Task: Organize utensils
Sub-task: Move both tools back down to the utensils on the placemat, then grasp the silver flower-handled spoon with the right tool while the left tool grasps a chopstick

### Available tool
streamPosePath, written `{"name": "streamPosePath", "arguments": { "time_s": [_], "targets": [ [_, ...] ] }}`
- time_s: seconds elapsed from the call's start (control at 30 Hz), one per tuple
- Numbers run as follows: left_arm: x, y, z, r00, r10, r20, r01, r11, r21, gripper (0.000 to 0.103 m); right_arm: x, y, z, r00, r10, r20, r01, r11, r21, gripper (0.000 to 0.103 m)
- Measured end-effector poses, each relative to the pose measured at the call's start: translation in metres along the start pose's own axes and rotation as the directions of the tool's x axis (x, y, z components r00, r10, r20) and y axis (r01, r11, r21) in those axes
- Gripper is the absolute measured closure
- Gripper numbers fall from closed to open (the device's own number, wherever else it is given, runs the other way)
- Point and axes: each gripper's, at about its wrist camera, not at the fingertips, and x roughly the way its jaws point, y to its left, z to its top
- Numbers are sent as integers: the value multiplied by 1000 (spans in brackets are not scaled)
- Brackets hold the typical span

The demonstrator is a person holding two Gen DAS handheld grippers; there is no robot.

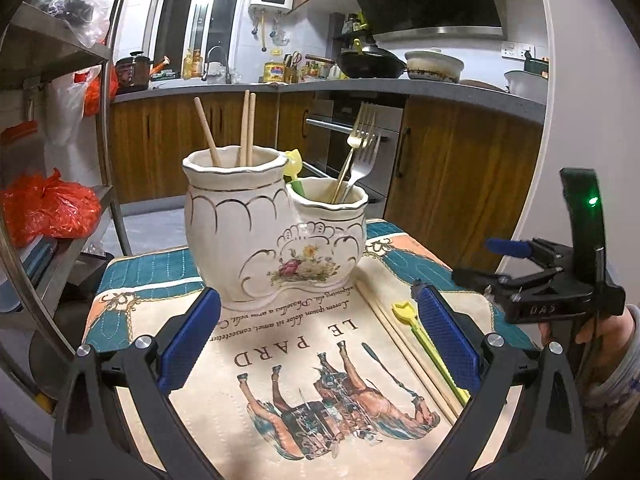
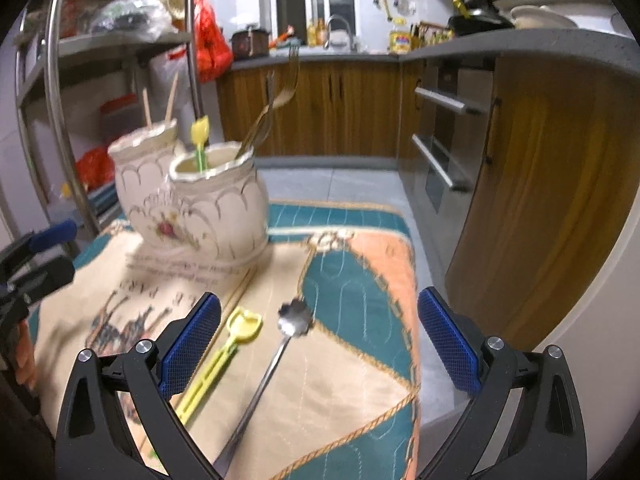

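A white ceramic double-pot utensil holder (image 1: 272, 232) stands on a printed cloth (image 1: 280, 360). Its tall pot holds three wooden chopsticks (image 1: 246, 128); its low pot holds two forks (image 1: 360, 148) and a yellow-green pick (image 1: 294, 172). On the cloth lie a yellow-green plastic pick (image 2: 224, 356), a metal spoon (image 2: 276, 356) and a pair of wooden chopsticks (image 1: 408, 356). My left gripper (image 1: 320, 336) is open and empty, just in front of the holder. My right gripper (image 2: 320, 344) is open and empty, above the spoon and pick; it also shows in the left wrist view (image 1: 500, 264).
The cloth covers a small table (image 2: 400, 420) with floor beyond its right edge. A metal shelf rack (image 1: 60, 120) with bags stands to the left. Wooden kitchen cabinets (image 1: 460, 180) and an oven (image 2: 440, 140) stand behind and to the right.
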Motion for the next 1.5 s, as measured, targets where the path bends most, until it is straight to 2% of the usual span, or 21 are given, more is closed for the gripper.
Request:
{"name": "streamPosePath", "arguments": {
  "time_s": [0.23,0.37,0.43,0.5,0.6,0.73,0.8,0.97,1.07,1.1,1.17,1.2,1.27,1.33,1.5],
  "targets": [
    [2,-5,-3,1000,-11,-23,11,1000,10,6,23,5,-10,991,-34,-129,30,999,-34,5],
    [5,-8,-3,999,-16,-37,16,1000,14,6,27,7,-13,987,-17,-157,11,999,-40,8],
    [6,-9,-4,999,-19,-42,20,1000,14,6,28,11,-14,985,-7,-170,-1,999,-49,14],
    [7,-9,-4,999,-23,-44,24,1000,14,6,32,14,-16,982,-4,-190,-6,999,-54,31],
    [7,-10,-4,999,-25,-46,26,1000,14,6,36,16,-18,976,-1,-218,-12,998,-56,48],
    [10,-13,-5,998,-26,-60,27,1000,15,6,34,21,-21,974,29,-226,-41,998,-50,64],
    [14,-18,-5,997,-19,-76,22,999,26,6,33,24,-21,973,44,-229,-57,997,-51,78],
    [28,-45,-7,989,23,-147,-9,995,99,6,31,22,-22,972,76,-224,-87,995,-40,92],
    [40,-55,-12,978,38,-206,-16,994,109,6,32,19,-22,971,89,-221,-99,995,-34,95],
    [43,-57,-14,974,43,-221,-19,994,110,8,31,18,-22,972,92,-217,-102,994,-35,96],
    [51,-60,-17,963,46,-266,-18,994,106,22,31,16,-22,972,102,-212,-111,993,-33,97],
    [53,-61,-18,959,45,-281,-17,995,102,25,30,14,-22,972,108,-210,-116,993,-29,98],
    [58,-63,-20,948,42,-315,-13,996,93,42,30,10,-22,971,116,-209,-124,992,-26,99],
    [63,-64,-23,939,47,-342,-21,997,80,51,29,8,-22,971,119,-205,-127,992,-24,99],
    [69,-67,-28,927,45,-373,-19,997,73,52,27,6,-25,972,124,-200,-132,991,-28,99]
  ]
}}
